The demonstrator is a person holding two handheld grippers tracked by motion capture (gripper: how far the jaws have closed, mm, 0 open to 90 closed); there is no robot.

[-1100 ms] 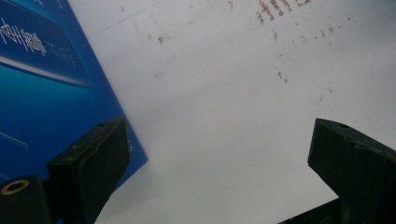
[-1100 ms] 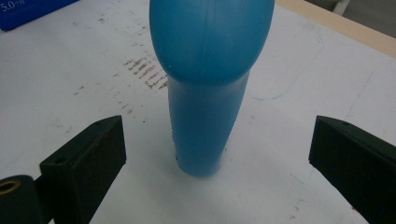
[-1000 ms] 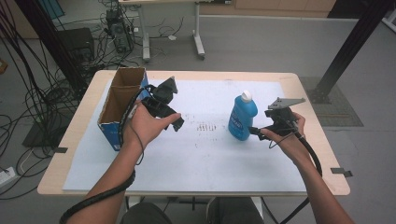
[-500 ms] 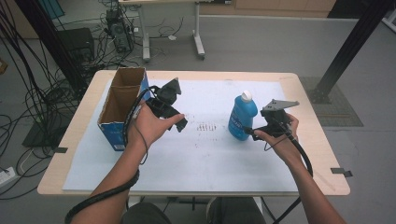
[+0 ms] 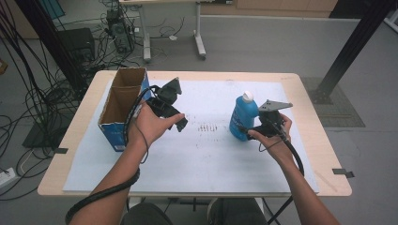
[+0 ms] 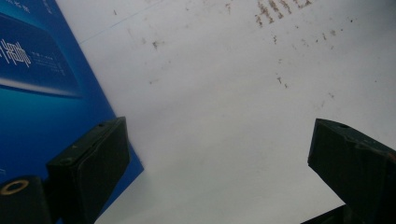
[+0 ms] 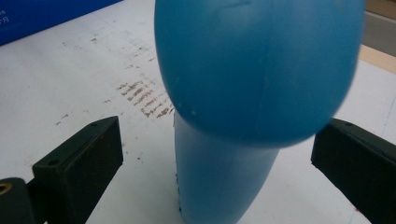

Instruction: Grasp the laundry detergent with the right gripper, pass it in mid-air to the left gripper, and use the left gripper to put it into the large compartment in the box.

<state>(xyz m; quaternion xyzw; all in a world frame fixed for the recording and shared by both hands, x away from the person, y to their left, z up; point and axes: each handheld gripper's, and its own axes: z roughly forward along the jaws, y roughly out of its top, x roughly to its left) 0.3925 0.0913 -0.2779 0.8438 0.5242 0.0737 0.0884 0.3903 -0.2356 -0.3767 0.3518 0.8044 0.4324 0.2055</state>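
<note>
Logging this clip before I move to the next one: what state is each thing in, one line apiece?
Cardboard box: upright, top open, inside not visible.
Blue bottle: upright on the white sheet, white cap on.
Left hand-held gripper: open, nothing between the jaws, beside the box.
Right hand-held gripper: open, one jaw on each side of the bottle, not touching it.
White sheet: flat, with brown scuff marks.

Your left hand (image 5: 149,125) holds the left gripper (image 5: 180,123) above the table, jaws spread wide, nothing between them. Your right hand (image 5: 271,138) holds the right gripper (image 5: 244,131) low, its 2 jaws also wide apart. Both forearms reach forward.
</note>
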